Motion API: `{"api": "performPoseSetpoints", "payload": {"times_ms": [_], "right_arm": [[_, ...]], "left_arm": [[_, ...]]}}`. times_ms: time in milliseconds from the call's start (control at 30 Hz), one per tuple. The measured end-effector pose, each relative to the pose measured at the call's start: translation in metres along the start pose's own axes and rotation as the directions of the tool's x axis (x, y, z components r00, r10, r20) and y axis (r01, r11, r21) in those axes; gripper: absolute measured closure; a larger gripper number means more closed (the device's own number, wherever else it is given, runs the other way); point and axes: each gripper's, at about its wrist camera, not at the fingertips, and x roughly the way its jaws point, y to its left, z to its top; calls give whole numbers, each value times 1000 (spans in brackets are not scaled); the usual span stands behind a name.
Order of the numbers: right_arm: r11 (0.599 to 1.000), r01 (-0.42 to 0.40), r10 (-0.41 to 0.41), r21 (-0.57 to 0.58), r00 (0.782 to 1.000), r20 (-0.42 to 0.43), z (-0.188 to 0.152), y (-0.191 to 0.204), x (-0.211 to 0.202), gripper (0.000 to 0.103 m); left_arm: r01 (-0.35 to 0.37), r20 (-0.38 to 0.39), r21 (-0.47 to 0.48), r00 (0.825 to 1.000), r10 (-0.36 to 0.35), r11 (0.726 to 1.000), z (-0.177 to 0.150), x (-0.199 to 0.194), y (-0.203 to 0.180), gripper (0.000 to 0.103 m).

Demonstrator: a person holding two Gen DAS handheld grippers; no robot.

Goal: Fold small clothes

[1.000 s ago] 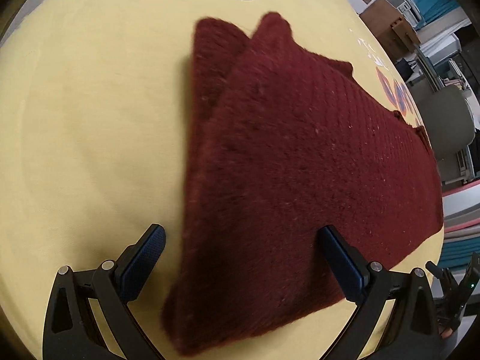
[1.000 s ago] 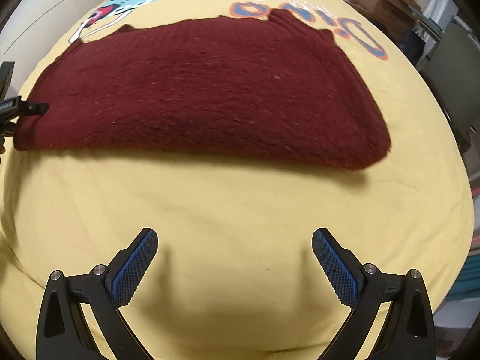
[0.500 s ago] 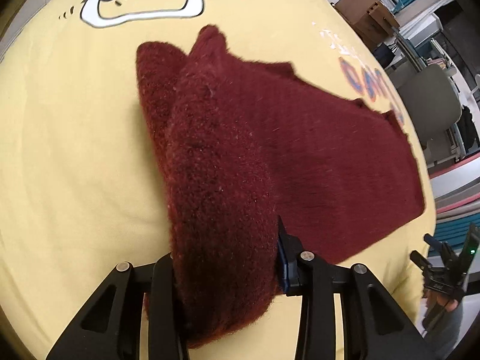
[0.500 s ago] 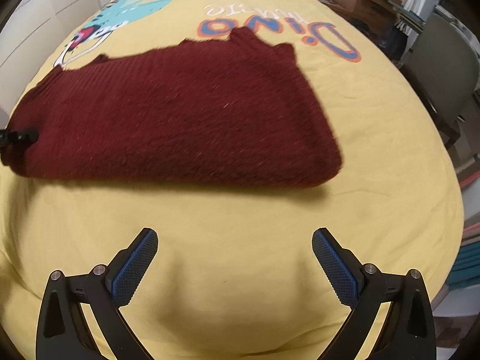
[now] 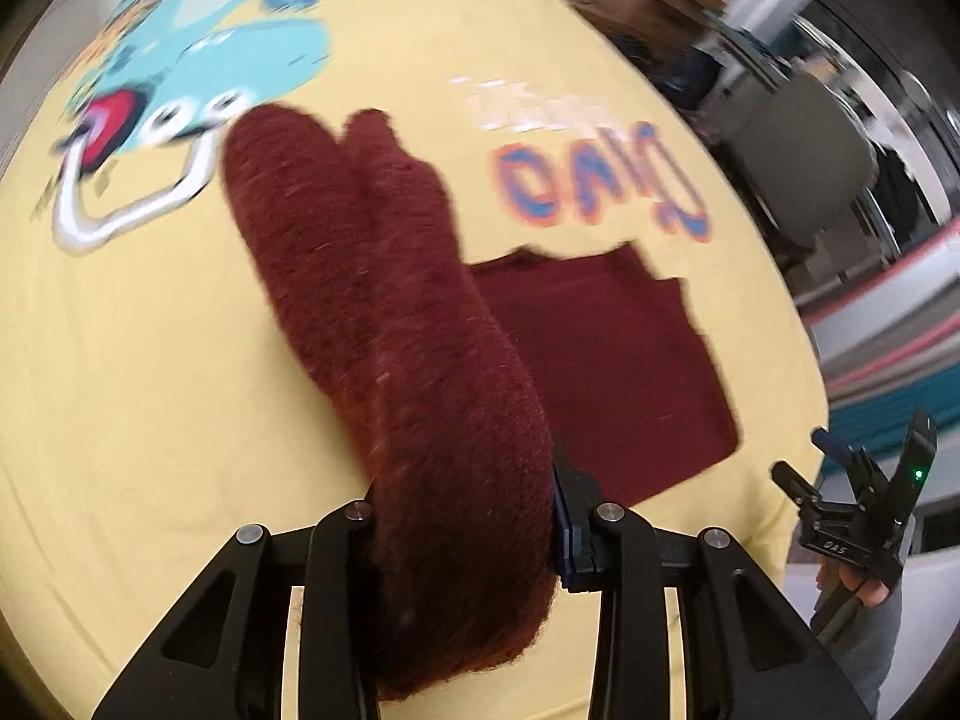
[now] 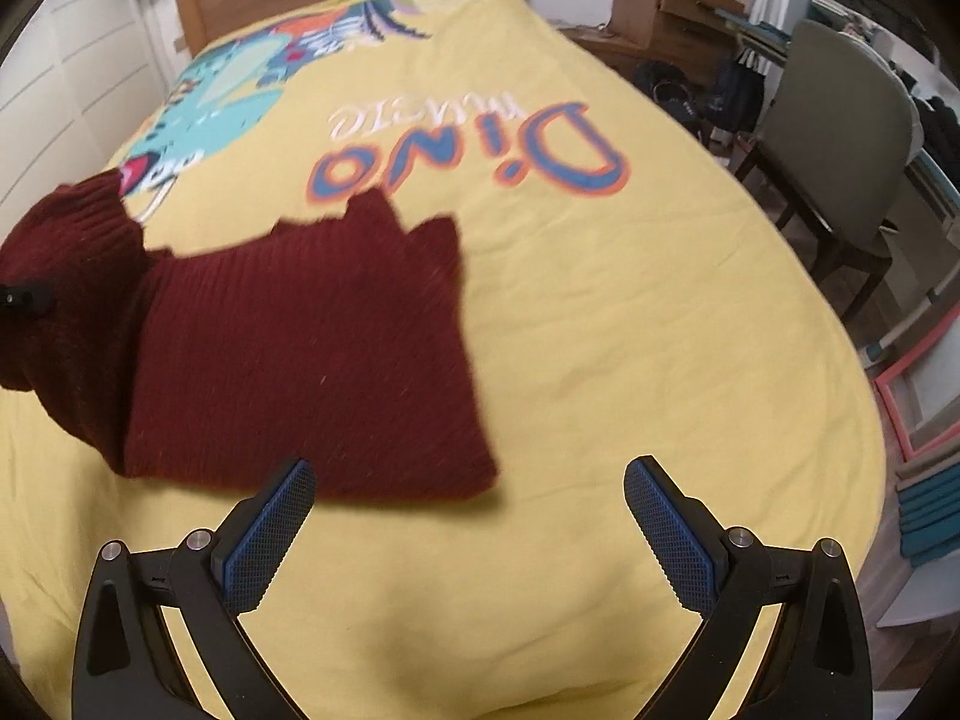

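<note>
Left wrist view: dark red knitted woolen garment (image 5: 432, 372) runs from upper left of centre down to bottom centre, one end bunched into a thick raised roll. Left gripper (image 5: 468, 546) at bottom centre has its jaws drawn in tight on that roll, fabric bulging over and hiding the left finger; only a sliver of blue pad shows on the right. The rest of the garment lies flat right of centre on the yellow bedsheet with cartoon dinosaur print and "Dino" lettering (image 5: 150, 360). At the lower right edge the right gripper (image 5: 864, 516) is visible, held above the sheet's edge, clear of the garment. Frame is motion-blurred. Right wrist view: the same garment (image 6: 312, 360) sits left of centre on the sheet (image 6: 630, 330), its lifted end at the far left edge with a bit of black gripper hardware on it. Right gripper (image 6: 468, 510) at bottom has jaws spread wide, nothing held; left blue pad overlaps the garment's near edge in the frame, contact cannot be told. Grey-green upholstered chair (image 6: 840, 138) at upper right beside the bed.
</note>
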Motion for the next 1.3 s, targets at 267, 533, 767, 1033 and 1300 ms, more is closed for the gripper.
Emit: {"api": "performPoseSetpoints", "payload": {"times_ms": [267, 533, 767, 1033, 1300], "right_arm": [[999, 34, -34, 18, 999, 2, 5, -29, -4, 0], [998, 27, -23, 52, 996, -86, -18, -44, 22, 0], [996, 25, -15, 88, 993, -114, -26, -52, 31, 0], [997, -5, 14, 80, 994, -111, -18, -49, 24, 0], [994, -85, 91, 71, 991, -95, 19, -27, 8, 0]], "left_arm": [[31, -84, 54, 996, -27, 998, 22, 83, -97, 75], [-75, -124, 56, 989, 82, 996, 10, 131, -122, 72], [-102, -104, 93, 988, 112, 990, 9, 119, -137, 29], [-88, -45, 72, 995, 91, 994, 14, 75, -128, 2], [-160, 45, 40, 986, 158, 986, 7, 31, -82, 1]]}}
